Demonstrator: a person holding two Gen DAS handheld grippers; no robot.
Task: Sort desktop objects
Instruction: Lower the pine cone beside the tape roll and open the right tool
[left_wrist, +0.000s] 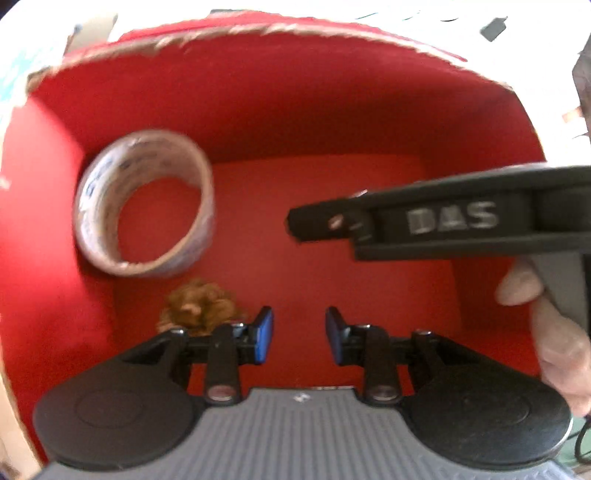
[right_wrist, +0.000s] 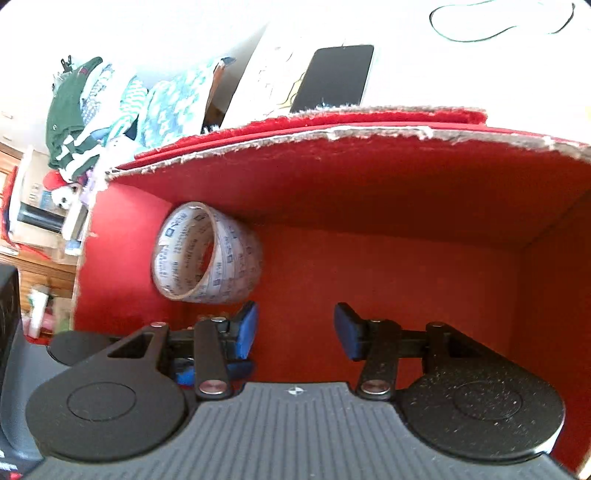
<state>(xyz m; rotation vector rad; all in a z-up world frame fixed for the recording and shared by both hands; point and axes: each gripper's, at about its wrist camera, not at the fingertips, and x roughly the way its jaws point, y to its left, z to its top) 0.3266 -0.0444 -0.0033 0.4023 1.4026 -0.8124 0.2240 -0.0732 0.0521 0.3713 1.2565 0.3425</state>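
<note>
A roll of clear tape (left_wrist: 144, 203) with printed lettering sits tilted by the left wall inside a red box (left_wrist: 295, 96); in the right wrist view the tape roll (right_wrist: 207, 254) is up against the left wall of the red box (right_wrist: 369, 177). A brown fuzzy clump (left_wrist: 199, 310) lies on the box floor just left of my left gripper (left_wrist: 299, 334), which points down into the box, open, with nothing between its blue pads. My right gripper (right_wrist: 295, 332) is open and empty over the box floor. From the side, the right gripper (left_wrist: 306, 225) reaches in from the right.
A hand (left_wrist: 554, 314) holds the right gripper's handle. The box rim is torn and frayed. Beyond the box lie a black phone (right_wrist: 332, 79) on a white surface, a thin dark cable (right_wrist: 498, 22) and a pile of clothes (right_wrist: 110, 107) to the left.
</note>
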